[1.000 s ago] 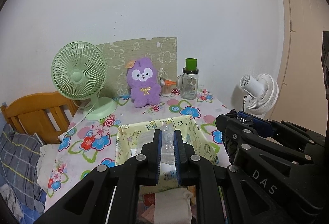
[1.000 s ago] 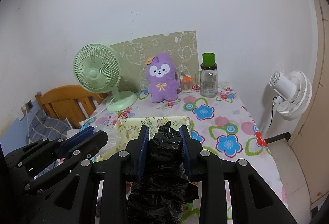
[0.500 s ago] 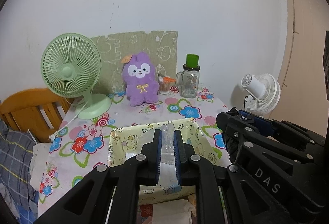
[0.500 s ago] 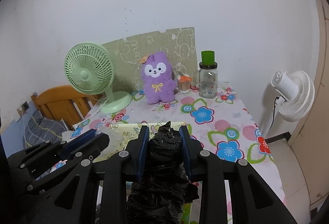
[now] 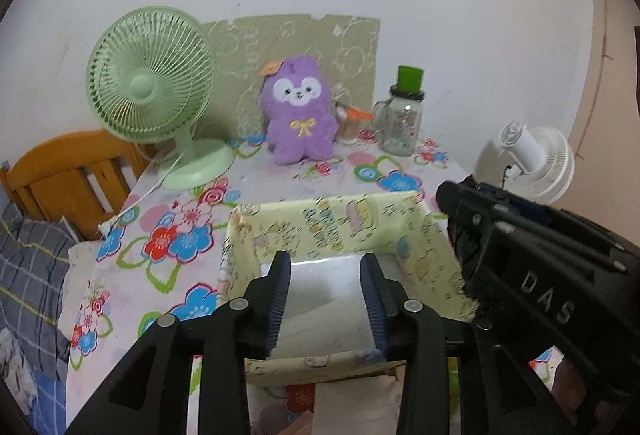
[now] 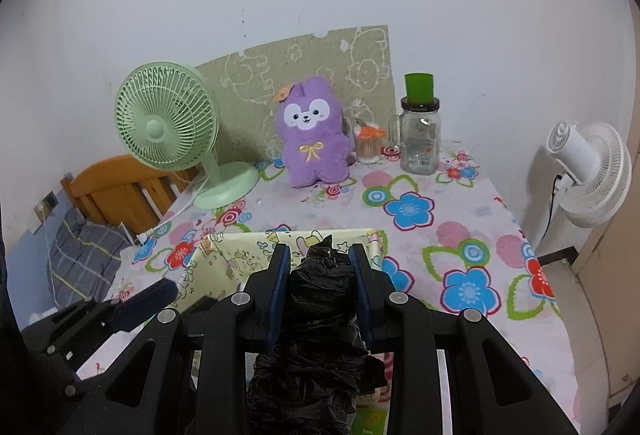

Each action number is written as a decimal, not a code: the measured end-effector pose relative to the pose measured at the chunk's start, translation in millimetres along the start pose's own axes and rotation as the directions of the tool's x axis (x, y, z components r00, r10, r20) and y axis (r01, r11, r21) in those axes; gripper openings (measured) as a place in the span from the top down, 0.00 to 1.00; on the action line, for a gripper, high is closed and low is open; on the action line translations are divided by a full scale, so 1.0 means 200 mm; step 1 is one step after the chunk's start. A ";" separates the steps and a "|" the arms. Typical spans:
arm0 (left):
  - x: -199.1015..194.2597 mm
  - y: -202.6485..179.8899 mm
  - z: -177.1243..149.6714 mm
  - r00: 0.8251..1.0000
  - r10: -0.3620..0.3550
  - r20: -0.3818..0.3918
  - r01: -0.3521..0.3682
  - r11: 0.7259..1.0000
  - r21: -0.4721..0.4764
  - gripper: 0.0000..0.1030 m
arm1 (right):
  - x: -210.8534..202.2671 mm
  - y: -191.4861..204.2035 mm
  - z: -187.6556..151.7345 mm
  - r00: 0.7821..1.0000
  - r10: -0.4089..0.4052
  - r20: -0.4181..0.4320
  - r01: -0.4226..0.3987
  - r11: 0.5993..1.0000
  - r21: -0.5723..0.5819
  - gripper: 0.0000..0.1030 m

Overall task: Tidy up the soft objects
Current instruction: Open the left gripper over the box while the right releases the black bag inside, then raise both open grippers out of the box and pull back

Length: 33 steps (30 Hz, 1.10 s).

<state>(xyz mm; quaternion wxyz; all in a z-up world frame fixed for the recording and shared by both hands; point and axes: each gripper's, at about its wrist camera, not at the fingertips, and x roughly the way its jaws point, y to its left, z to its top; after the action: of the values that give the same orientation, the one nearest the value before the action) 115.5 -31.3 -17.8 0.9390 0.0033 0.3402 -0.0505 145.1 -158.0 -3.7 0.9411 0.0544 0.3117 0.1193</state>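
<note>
While the left tool point(image 5: 325, 277) hangs over the yellow printed box point(image 5: 340, 223) with its two fingers spread wide and nothing between them, the right tool point(image 6: 319, 267) is clamped on a crumpled black plastic bag point(image 6: 320, 319); the bag fills the gap between the blue pads and hangs down below them in loose folds. In the left wrist view something pale and shiny lies on the bottom of the box, directly under the spread fingers; I cannot tell exactly what it is, it may be a clear bag or a sheet. I judge that the left tool is positioned there because the box is the place where the soft things are collected; the right tool waits just beside, near the right wall of the box, probably so that the black bag can go in next. The bag is held by its upper part, which seems sensible; thin plastic is slippery, so a bunched grip holds it better than a grip on one layer. On the far side of the flowered worktop point(image 6: 460, 219), well apart from the box, a purple plush toy point(image 6: 314, 133) sits upright against a green card; it is soft also, so it may belong to the task. A green fan point(image 6: 168, 123) and a glass jar point(image 6: 421, 139) stand near it; they look hard and should stay.
</note>
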 end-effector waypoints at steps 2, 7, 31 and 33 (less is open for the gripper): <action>0.02 0.02 -0.01 1.000 0.014 -0.014 -0.014 1.000 -0.011 0.58 | 0.03 0.01 0.00 1.000 0.009 -0.008 -0.009 1.000 0.001 0.68; 0.05 0.05 -0.04 0.999 0.032 -0.042 -0.033 0.999 -0.024 0.39 | 0.07 0.03 -0.01 0.999 0.032 -0.012 -0.032 0.999 0.006 0.68; 0.07 0.11 -0.08 0.996 0.057 -0.075 -0.062 0.996 -0.068 0.07 | 0.11 0.04 -0.04 0.999 -0.045 0.023 0.046 0.999 -0.017 0.08; 0.07 0.10 -0.08 0.996 0.054 -0.075 -0.059 0.996 -0.068 0.06 | 0.10 0.05 -0.05 0.998 -0.058 0.020 0.059 0.998 -0.030 0.07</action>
<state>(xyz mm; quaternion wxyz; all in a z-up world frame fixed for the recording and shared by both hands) 118.0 -11.4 -39.1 0.9266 -0.0184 0.3755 -0.0118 152.1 -143.5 -21.0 0.9479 0.0319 0.3022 0.0961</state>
